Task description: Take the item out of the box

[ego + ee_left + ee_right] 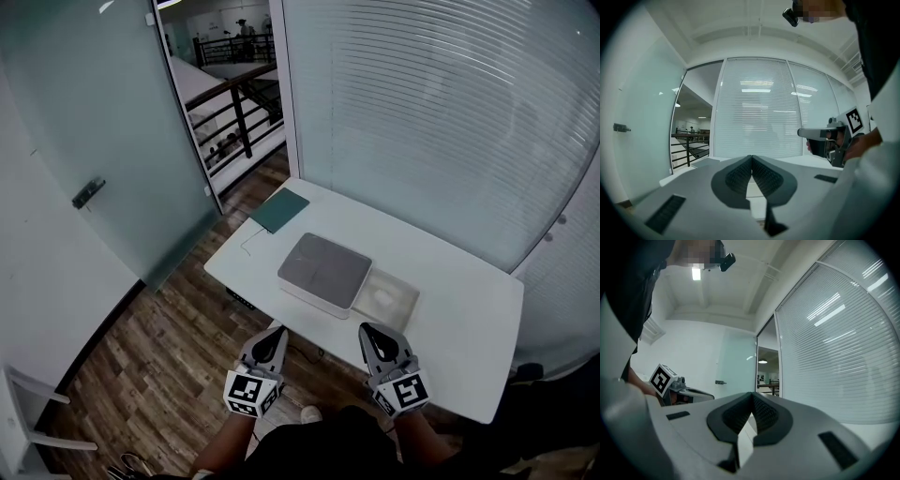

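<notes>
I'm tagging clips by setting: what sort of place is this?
Probably an office: a white table stands by a glass wall with blinds, next to a frosted glass door, with a railing beyond.

Tools: left gripper (277, 330) and right gripper (367, 330), pale grey tapered shells | pads (739, 176): dark, ribbed | marker cubes (251, 392): white, black square codes | clothing: dark top (328, 446) | head camera (727, 260): small, black

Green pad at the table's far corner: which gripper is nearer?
Left. The left gripper is at the table's near edge, roughly in line with the green pad; the right gripper is level with it but further right.
</notes>
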Tool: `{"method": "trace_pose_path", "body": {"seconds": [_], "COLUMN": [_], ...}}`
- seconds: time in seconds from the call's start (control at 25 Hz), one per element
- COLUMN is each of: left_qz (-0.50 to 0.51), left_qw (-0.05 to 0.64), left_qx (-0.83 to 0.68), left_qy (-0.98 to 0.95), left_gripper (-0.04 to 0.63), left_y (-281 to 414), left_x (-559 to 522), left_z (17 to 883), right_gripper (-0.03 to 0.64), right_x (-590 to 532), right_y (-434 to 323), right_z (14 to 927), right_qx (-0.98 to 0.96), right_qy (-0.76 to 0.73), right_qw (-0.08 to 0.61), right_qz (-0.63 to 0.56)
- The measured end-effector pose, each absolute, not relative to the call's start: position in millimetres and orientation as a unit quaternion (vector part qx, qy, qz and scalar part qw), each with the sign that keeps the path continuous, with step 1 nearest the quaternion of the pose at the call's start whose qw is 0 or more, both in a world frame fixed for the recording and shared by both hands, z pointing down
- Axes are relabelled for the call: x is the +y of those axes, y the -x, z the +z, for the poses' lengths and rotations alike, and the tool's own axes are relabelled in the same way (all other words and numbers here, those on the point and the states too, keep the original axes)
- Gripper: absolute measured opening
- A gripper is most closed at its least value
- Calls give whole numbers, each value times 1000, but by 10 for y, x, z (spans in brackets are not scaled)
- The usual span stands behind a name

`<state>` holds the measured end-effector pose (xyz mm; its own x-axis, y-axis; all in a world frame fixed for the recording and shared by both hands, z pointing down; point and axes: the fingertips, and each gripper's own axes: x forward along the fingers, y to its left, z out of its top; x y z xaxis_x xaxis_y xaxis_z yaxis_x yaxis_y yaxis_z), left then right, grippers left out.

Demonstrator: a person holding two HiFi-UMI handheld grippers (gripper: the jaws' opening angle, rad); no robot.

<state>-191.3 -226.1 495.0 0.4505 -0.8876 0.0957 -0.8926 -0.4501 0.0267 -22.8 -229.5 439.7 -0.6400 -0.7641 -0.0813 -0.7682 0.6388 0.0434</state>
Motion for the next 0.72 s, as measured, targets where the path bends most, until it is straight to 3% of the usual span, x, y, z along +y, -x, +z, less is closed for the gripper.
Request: {"method": "trace_pose_path", "body": {"seconds": [0.48, 0.72], "left_qz": [27, 28], "left_qw": [47, 51], "left_qx": [-503, -489], "left_qy": [-862, -870], "left_gripper": [12, 12], "left_y": [1943, 1839], "left_x": [-2607, -2754], "left_z": [5095, 5147], "right_gripper": [6, 5], "right_x": [-2484, -2706], "right_y": [124, 44], "right_z": [4557, 4805], "right_qx": [887, 879], "right_qy": [460, 473], "right_qw": [0, -56], "right_qz": [49, 32]}}
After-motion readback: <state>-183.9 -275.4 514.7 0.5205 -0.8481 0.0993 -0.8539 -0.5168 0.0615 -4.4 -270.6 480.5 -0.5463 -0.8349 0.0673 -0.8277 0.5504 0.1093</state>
